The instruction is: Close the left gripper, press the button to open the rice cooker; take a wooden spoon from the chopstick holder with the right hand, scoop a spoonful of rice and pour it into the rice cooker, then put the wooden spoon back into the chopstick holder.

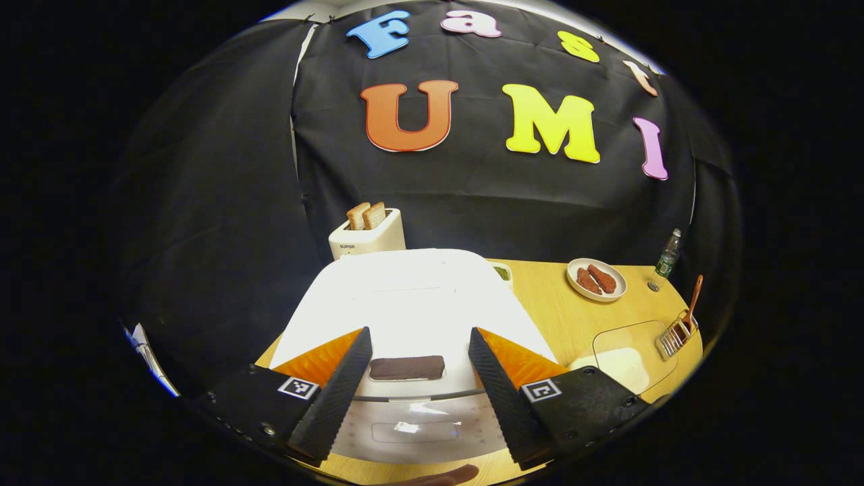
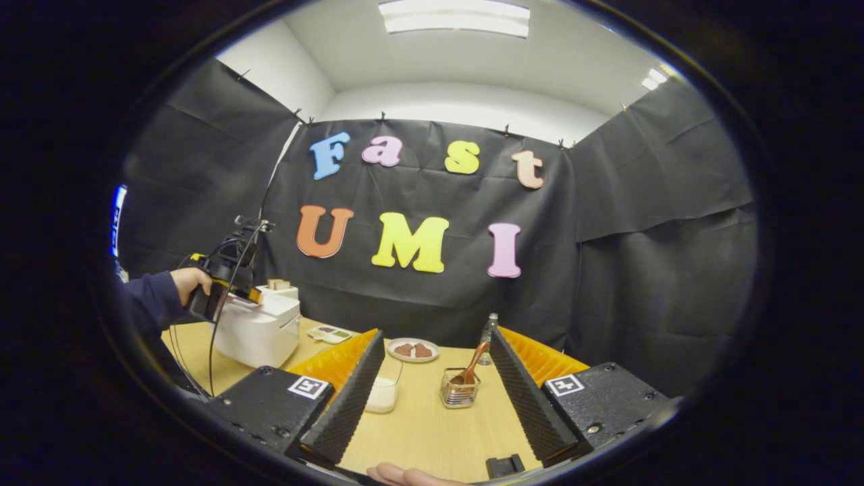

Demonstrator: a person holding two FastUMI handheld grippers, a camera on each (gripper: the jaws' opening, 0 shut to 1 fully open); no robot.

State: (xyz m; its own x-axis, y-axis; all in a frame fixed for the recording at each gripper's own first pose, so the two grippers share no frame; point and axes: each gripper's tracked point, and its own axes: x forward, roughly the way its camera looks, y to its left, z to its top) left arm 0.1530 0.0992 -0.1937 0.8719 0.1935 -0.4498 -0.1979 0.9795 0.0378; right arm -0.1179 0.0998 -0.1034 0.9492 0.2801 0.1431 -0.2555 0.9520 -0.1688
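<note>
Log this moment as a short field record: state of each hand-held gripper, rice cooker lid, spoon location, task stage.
left hand-held gripper: open, above the rice cooker, fingers either side of its dark button
right hand-held gripper: open, empty, facing the chopstick holder
rice cooker lid: closed
wooden spoon: standing in the chopstick holder
rice container: on the table, left of the holder
task stage: button not yet pressed

Glossy plastic rice cooker (image 1: 405,297); matt wooden table (image 2: 432,425).

Wooden table (image 2: 432,425) bears rice cooker (image 2: 258,332), plate (image 2: 413,349).
</note>
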